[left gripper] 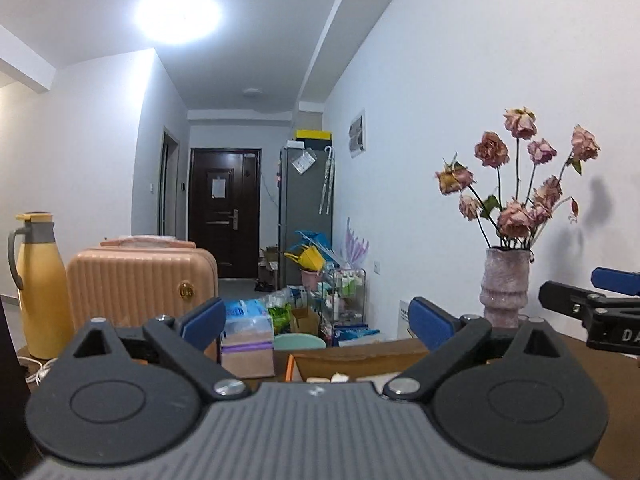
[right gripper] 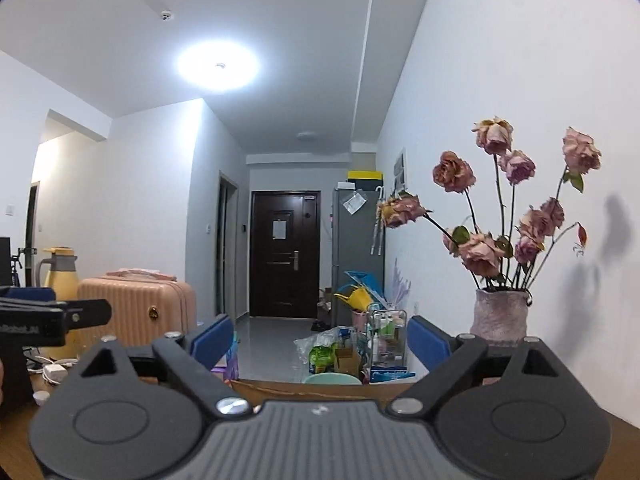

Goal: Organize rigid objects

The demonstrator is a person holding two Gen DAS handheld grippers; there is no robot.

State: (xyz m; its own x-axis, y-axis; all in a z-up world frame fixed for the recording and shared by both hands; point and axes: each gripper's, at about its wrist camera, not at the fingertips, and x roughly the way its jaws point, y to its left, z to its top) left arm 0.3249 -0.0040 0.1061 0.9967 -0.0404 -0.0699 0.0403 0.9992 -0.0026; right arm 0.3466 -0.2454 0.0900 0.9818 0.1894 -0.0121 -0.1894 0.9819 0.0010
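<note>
Pieces (left gripper: 320,380), small and pale, are lying in a cardboard box (left gripper: 360,354) at the bottom centre of the left wrist view. They are peeking out just above the gripper body, and what they are is too small to tell. The box is sitting on a brown table (left gripper: 600,360), with its far rim crossing the lower middle of both views.

The left gripper (left gripper: 316,320) is pointing level down the room, over the box, toward a dark door (left gripper: 224,208) at the frame's centre. Its jaws are standing wide apart, and the blue pads (left gripper: 204,320) are gripping nothing, with only the far clutter showing between them.

The right gripper (right gripper: 320,340) is pointing level in the same direction, its jaws likewise spread wide with nothing between them. Each gripper is showing in the other's view. The right one is poking in at the right edge of the left wrist view and the left one at the left edge of the right wrist view, so they are being held side by side and apart.

A vase (left gripper: 505,288) of dried roses (left gripper: 520,184) is standing on the table at the right of both frames, beyond the right-hand finger. A pink suitcase (left gripper: 140,284) and a yellow flask (left gripper: 38,288) are standing at the left.
</note>
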